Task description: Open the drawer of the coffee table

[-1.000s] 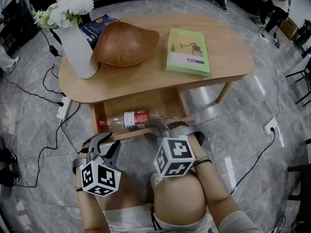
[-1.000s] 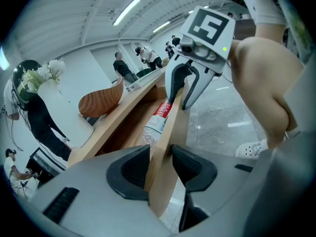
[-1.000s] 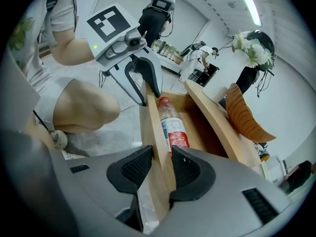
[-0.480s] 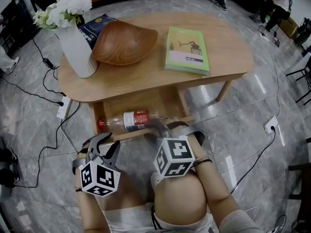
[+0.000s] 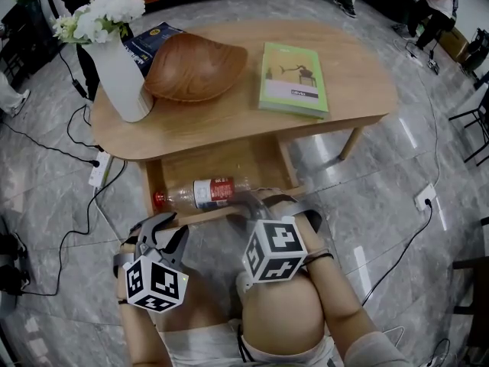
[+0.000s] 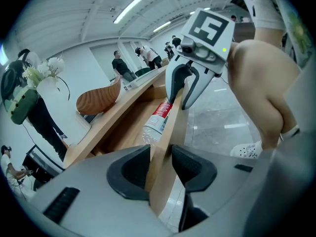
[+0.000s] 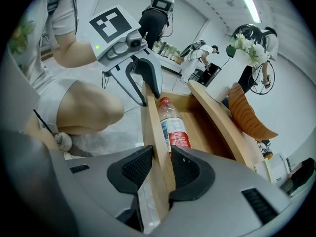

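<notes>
The drawer [image 5: 187, 163] stands pulled out from under the bench [image 5: 229, 125], directly ahead of both tools. Its front panel [image 5: 206, 213] sits between the pads of each. The left tool [image 5: 165, 228] pinches the panel near one end at a narrow gap. The right tool [image 5: 276, 206], just beside it along the same edge, grips the panel too, and its jaws have just been closing. Just beyond the tools a plastic bottle [image 5: 202, 191] lies in the drawer. Farther ahead, on the bench, are a wooden bowl [image 5: 195, 66], a green book [image 5: 294, 80] and a white vase [image 5: 122, 79].
</notes>
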`<state>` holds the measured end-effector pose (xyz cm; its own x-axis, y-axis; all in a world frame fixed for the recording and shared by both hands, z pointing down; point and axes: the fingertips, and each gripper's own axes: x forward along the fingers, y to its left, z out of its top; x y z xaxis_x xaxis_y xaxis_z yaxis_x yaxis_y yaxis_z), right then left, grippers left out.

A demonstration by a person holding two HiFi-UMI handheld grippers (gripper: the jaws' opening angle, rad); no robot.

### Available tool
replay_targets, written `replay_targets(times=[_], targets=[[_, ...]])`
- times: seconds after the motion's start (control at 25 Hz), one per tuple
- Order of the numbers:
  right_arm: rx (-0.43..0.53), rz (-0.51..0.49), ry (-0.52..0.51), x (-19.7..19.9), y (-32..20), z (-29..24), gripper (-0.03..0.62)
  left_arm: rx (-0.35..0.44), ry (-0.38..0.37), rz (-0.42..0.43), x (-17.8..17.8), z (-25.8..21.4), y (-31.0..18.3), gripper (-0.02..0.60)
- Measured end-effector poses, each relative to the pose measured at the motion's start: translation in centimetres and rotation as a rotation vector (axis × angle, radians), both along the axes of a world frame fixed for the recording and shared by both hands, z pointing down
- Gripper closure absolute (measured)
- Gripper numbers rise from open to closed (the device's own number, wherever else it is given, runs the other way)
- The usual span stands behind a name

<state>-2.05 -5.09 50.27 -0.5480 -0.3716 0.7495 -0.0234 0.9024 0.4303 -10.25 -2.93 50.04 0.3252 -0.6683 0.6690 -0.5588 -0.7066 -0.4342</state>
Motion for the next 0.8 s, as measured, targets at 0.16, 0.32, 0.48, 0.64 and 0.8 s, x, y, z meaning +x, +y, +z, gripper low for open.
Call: replay_targets(times=[0.16,0.32,0.48,0.64,0.8], targets=[[-0.003,0.000,-0.002,0.1,0.4,0.0,0.468,0.006,0.000,0.002,0.1,0.0,0.4,0.439],[-0.002,0.001,-0.004,0.1,0.5,0.0,0.468,0.007,-0.001,0.002,0.1,0.0,0.5,0.439],[-0.008,0.002,-0.005,0.2,0.7,0.1,0.468,0.007,0.001,0.002,0.2,0.1,0.7,0.439],[-0.020,0.003,-0.006,0.3,1.0,0.1,0.470,-0.001,0.005,0.007,0.3,0.2,1.0,0.440],[-0.024,-0.001,-0.009,0.4,1.4,0.2,0.471,-0.005,0.006,0.006,0.4,0.2,1.5,0.440]])
